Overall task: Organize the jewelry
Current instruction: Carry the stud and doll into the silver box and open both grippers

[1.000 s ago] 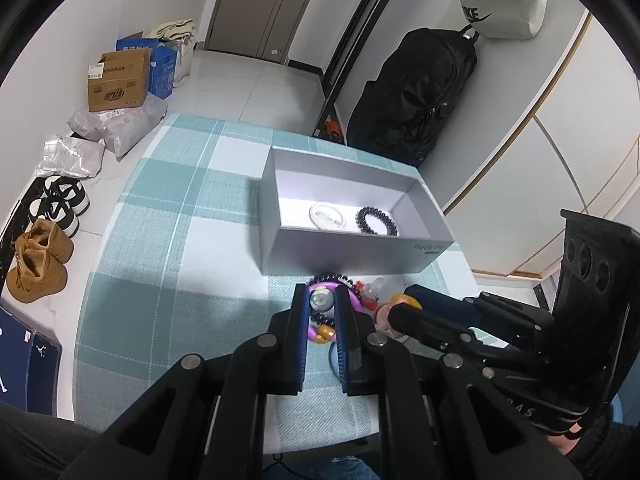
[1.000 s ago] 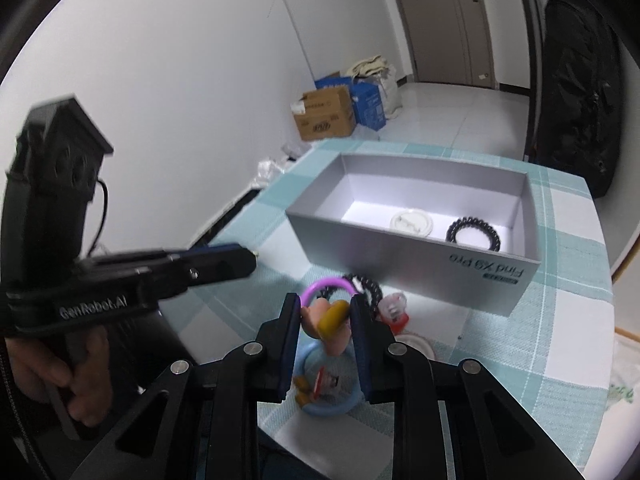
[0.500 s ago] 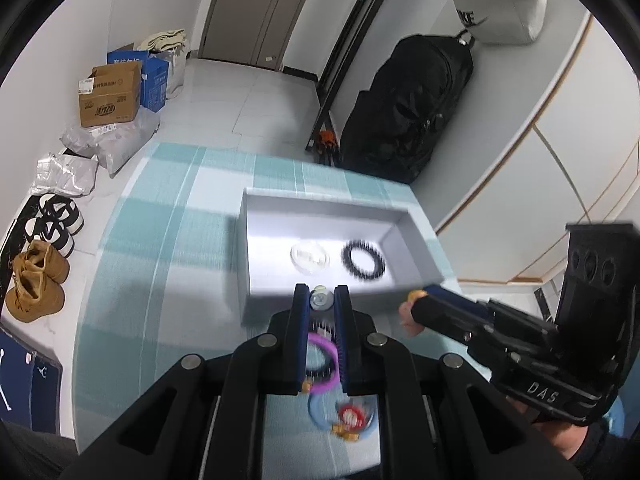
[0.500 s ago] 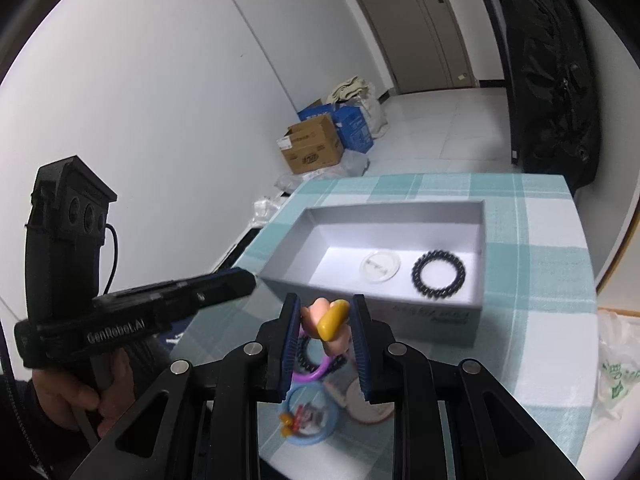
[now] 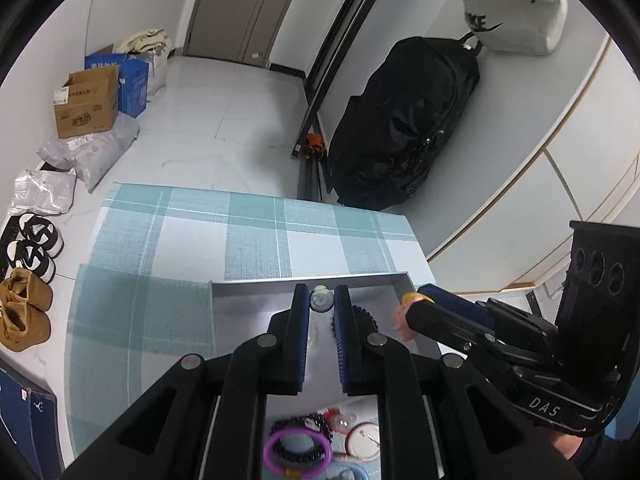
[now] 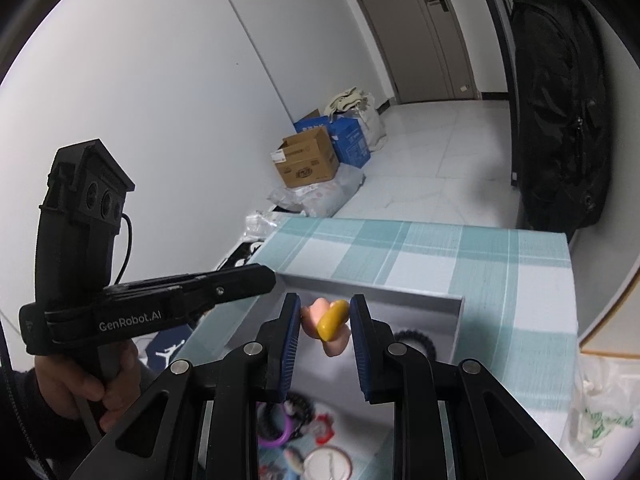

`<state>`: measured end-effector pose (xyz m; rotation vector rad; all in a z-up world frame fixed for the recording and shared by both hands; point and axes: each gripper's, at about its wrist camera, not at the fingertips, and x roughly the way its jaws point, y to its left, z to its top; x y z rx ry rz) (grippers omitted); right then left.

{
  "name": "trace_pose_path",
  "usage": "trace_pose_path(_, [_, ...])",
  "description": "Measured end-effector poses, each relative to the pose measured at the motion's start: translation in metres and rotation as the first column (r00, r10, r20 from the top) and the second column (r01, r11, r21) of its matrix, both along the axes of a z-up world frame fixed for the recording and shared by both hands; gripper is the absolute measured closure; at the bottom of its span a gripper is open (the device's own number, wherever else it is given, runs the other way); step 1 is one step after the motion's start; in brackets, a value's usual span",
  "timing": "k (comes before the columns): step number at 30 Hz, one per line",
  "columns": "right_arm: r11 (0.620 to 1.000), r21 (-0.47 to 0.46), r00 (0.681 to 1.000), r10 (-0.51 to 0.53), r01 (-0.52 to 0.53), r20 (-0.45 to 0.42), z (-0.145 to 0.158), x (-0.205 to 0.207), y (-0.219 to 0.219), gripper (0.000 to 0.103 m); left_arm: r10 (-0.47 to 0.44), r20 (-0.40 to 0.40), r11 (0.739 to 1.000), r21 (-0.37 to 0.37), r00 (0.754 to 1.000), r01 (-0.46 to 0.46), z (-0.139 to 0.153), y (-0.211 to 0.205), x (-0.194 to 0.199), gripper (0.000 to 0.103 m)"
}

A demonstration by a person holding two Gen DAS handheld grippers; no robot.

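My left gripper (image 5: 321,300) is shut on a small round silver-and-white charm (image 5: 320,301) and holds it over the open grey box (image 5: 256,285). My right gripper (image 6: 325,312) is shut on a pink and yellow charm (image 6: 329,322), also above the box (image 6: 384,294); it shows in the left wrist view (image 5: 404,314) too. A black bead bracelet (image 6: 416,342) lies inside the box. A purple ring bracelet (image 5: 298,450), dark beads and a white badge (image 5: 362,440) lie on the checked cloth in front of the box.
The table has a teal and white checked cloth (image 5: 256,232). A black bag (image 5: 404,120) leans on the wall beyond it. Cardboard boxes (image 5: 86,102), parcels and shoes (image 5: 24,308) lie on the floor at the left. A plastic bag (image 6: 600,412) lies at the right.
Both grippers have risen and moved forward over the box with their charms. The loose jewelry on the cloth has dropped to the bottom of both views.
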<state>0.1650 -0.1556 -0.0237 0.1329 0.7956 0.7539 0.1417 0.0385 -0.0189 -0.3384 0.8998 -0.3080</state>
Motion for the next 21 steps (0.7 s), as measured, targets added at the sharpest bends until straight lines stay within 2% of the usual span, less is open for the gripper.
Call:
trace_pose_path(10, [1.000,0.013,0.996,-0.014,0.015,-0.090,-0.021,0.030,0.002,0.079,-0.058,-0.098,0.998,-0.028,0.994,0.055,-0.022,-0.007,0.021,0.095])
trace_pose_path(21, [0.998,0.022,0.986,-0.055,0.059,-0.156,-0.031,0.040,0.002,0.079,-0.070,-0.125,0.997,0.005,0.990,0.071,-0.030,-0.014,0.025,0.095])
